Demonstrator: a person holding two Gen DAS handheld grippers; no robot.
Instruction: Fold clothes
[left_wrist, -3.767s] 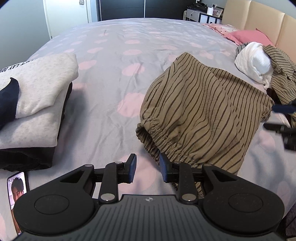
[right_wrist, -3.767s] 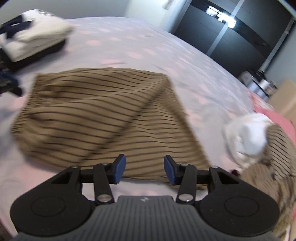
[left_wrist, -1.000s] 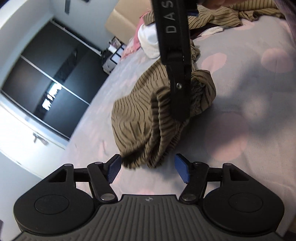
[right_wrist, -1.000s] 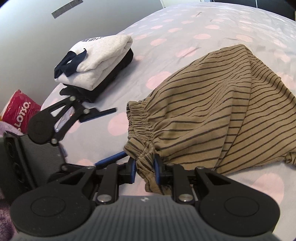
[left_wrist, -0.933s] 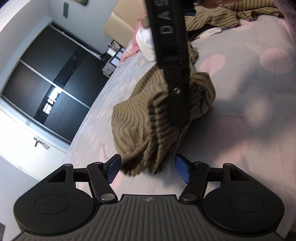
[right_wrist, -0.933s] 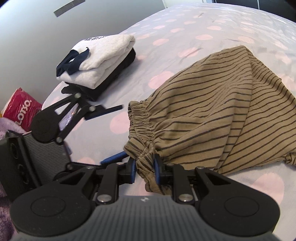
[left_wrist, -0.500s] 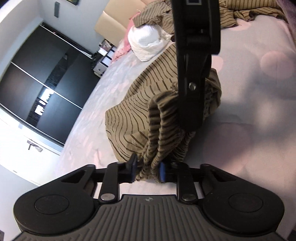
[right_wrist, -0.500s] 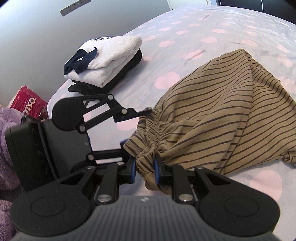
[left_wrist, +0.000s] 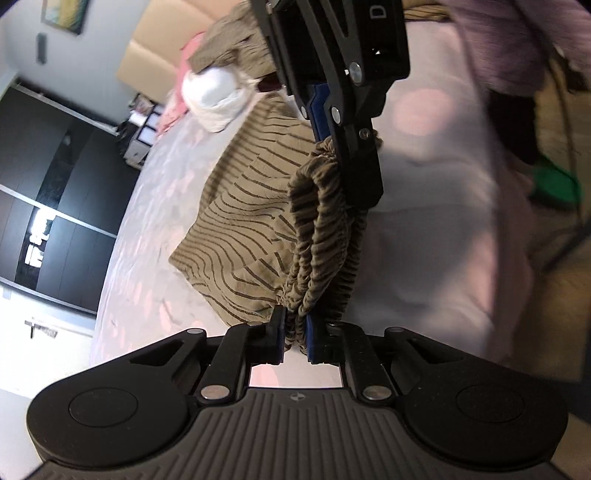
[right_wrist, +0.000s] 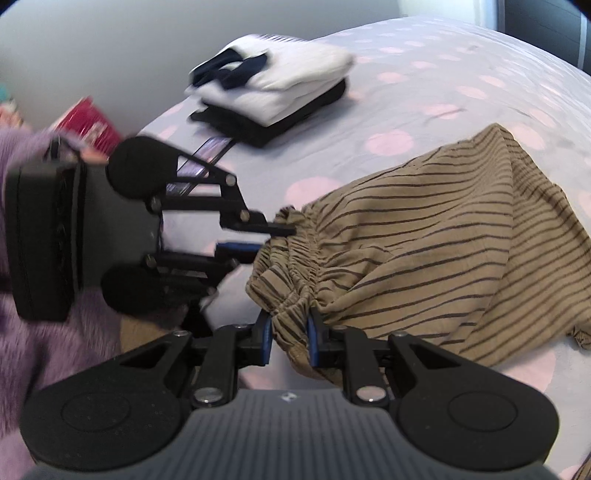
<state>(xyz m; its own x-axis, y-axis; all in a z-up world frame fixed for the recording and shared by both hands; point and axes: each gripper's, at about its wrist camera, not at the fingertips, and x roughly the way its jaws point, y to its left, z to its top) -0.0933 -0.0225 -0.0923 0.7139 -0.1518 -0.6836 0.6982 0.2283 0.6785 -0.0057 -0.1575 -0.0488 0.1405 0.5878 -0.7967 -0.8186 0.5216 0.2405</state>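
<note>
Striped shorts (right_wrist: 424, 258) lie on the bed (right_wrist: 424, 92), with the stretchy waist lifted up. The left hand-held gripper (left_wrist: 295, 334) pinches one end of the waist tight. The right hand-held gripper (right_wrist: 290, 334) pinches the other end tight. A pile of folded clothes (right_wrist: 273, 92) sits well apart, farther back on the bed.

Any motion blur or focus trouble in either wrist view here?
Left wrist view: striped garment fairly sharp, right edge of the frame smeared. Right wrist view: folded stack and left gripper blurred, garment waistband at the right gripper crisp.
</note>
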